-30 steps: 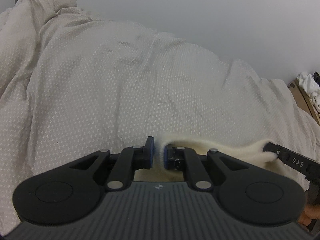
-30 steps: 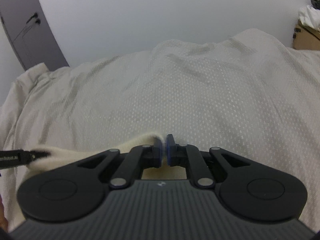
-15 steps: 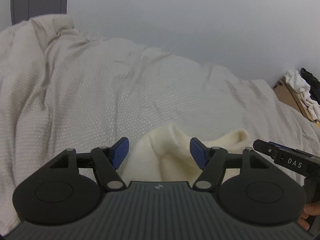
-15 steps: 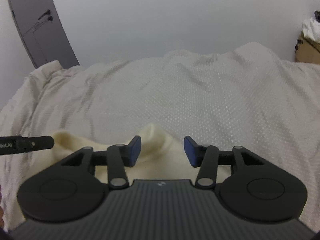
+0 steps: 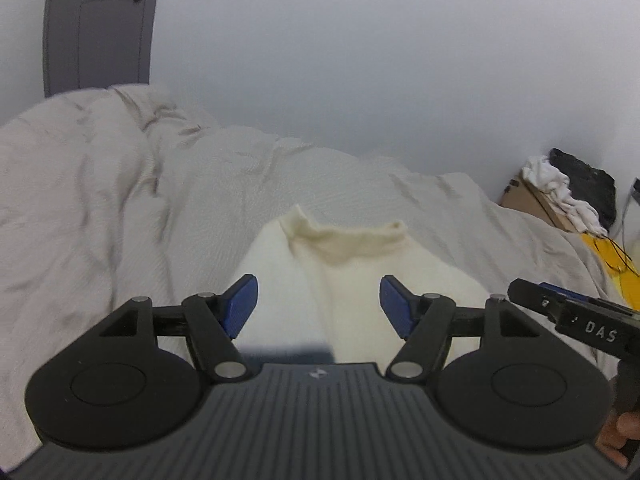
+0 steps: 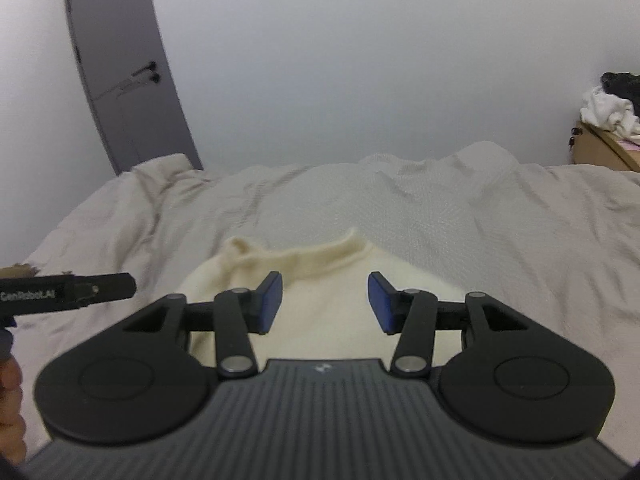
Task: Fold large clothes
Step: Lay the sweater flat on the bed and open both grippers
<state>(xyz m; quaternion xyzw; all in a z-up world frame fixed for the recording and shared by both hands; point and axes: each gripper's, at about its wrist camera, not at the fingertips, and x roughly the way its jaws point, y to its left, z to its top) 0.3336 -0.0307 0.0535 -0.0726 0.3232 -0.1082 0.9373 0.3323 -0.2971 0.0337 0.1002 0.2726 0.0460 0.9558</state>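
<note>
A cream knitted sweater (image 5: 352, 272) lies on the bed, its collar pointing away from me; it also shows in the right wrist view (image 6: 324, 280). My left gripper (image 5: 318, 306) is open and empty, held above the sweater's near part. My right gripper (image 6: 325, 304) is open and empty too, above the same garment just behind the collar. The right gripper's finger shows at the right edge of the left wrist view (image 5: 568, 316). The left gripper's finger shows at the left edge of the right wrist view (image 6: 68, 292). The sweater's lower part is hidden under the gripper bodies.
The bed is covered by a rumpled beige duvet (image 5: 120, 208), also in the right wrist view (image 6: 500, 232). A grey door (image 6: 120, 80) stands at the back left. A cardboard box with white and black clothes (image 5: 560, 196) sits beside the bed at the right.
Both grippers were shut on the sweater's edge, then opened and let it go. They have lifted and pulled back, and the sweater now lies flat with its collar in view.
</note>
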